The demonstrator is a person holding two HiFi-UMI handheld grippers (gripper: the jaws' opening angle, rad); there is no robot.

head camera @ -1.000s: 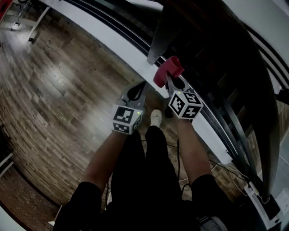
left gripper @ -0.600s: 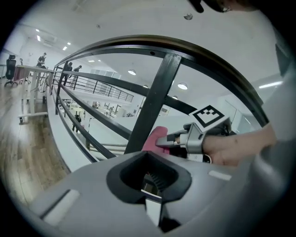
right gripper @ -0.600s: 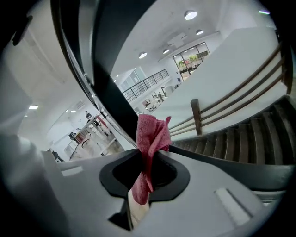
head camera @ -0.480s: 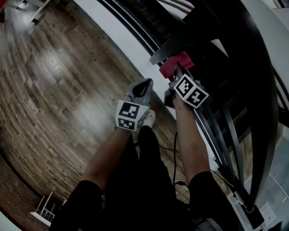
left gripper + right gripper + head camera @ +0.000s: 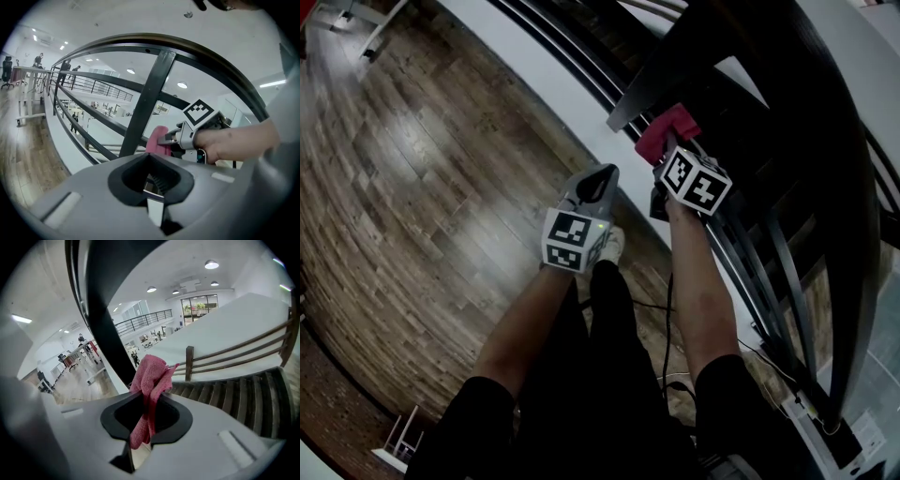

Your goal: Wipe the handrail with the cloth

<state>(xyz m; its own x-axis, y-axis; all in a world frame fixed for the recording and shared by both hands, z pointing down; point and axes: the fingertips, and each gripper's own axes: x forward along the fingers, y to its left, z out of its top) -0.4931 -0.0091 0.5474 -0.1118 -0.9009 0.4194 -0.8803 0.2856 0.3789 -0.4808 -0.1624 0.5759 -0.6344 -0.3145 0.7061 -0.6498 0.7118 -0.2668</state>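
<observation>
A red cloth [image 5: 666, 131] is pinched in my right gripper [image 5: 672, 150], which is shut on it. The cloth is held up against a dark baluster [image 5: 647, 94] just under the curved black handrail [image 5: 825, 141]. In the right gripper view the cloth [image 5: 150, 378] sticks up out of the right gripper [image 5: 145, 413] beside the dark post [image 5: 103, 324]. My left gripper [image 5: 600, 176] hangs lower and to the left, shut and holding nothing. The left gripper view shows the handrail [image 5: 187, 51], the baluster [image 5: 150, 98], the cloth [image 5: 157, 139] and the left gripper [image 5: 152, 180].
A white ledge [image 5: 553, 84] runs under the railing beside the wooden floor [image 5: 412, 187]. Dark stairs [image 5: 234, 394] drop away beyond the rail. A cable [image 5: 647, 305] lies on the floor by my shoe [image 5: 611, 246].
My right gripper has carried the cloth up and to the right, closer under the handrail. The left gripper has risen slightly and stays shut.
</observation>
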